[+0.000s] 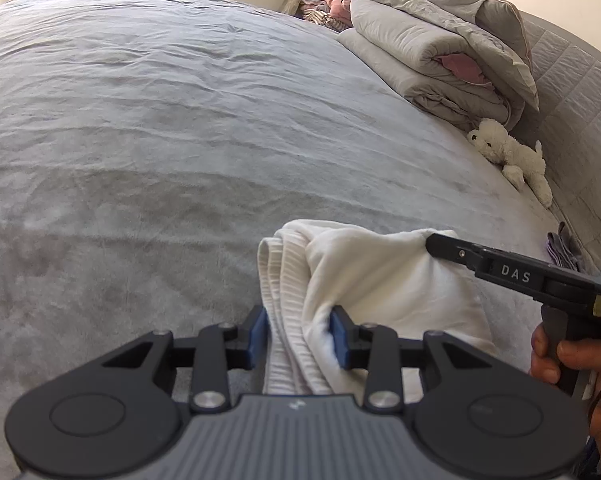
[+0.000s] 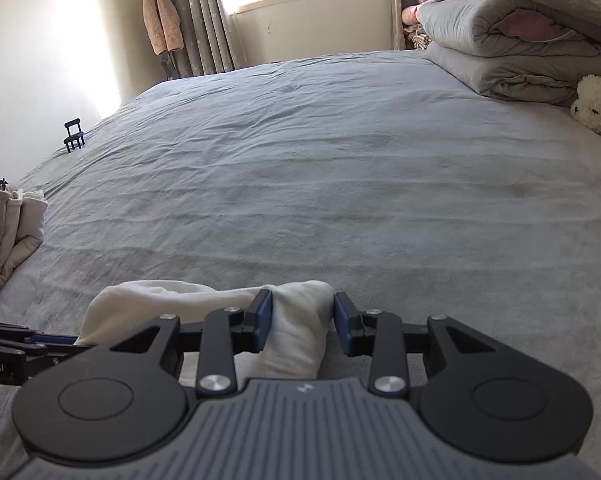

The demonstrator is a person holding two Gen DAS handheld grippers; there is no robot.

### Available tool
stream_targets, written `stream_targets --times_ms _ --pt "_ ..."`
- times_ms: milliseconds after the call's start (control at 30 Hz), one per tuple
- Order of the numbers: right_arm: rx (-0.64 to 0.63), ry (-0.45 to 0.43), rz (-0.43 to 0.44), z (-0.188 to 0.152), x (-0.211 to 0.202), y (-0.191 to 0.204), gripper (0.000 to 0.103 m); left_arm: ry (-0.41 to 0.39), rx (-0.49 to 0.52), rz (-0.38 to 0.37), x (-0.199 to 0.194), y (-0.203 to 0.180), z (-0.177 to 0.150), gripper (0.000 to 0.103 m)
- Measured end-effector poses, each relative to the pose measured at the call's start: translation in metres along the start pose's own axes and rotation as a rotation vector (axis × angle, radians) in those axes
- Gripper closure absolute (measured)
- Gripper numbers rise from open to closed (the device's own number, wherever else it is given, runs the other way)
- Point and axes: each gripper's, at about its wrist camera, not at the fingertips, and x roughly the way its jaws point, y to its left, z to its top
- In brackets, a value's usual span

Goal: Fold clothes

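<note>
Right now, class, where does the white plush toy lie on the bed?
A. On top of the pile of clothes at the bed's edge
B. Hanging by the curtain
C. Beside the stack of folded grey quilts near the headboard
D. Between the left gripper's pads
C: the white plush toy lies on the grey bedspread right next to the stack of folded grey quilts, far from both grippers.
</note>
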Motion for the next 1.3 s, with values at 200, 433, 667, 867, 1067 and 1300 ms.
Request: stream_targets --times_ms 200,433,667,867,1067,1300 --pt "0.036 -0.035 -0.032 0.0 -0.007 -0.007 0.046 -0.003 0.008 0.02 0.0 -0.004 0.0 0.067" --pt "0.039 -0.066 -0.082 -0.005 -0.012 -0.005 0.045 0.002 0.008 0.029 0.001 -0.005 0.001 0.066" --pt "0.126 -0.089 -0.117 -0.013 -0.014 -0.016 0.039 0.016 0.007 0.034 0.002 -0.006 0.004 0.065" --pt "0.06 -0.08 -0.105 -0.01 -0.014 -0.009 0.054 0.029 -0.014 0.03 0.003 -0.005 0.006 0.066" --pt "-0.066 -0.075 -0.112 -0.007 -0.011 0.01 0.093 0.018 -0.011 0.029 0.003 -0.005 0.006 0.069" --pt "-0.037 -0.091 -0.13 0.001 -0.02 0.003 0.092 0.008 -0.021 0.025 0.0 -0.004 0.007 0.074"
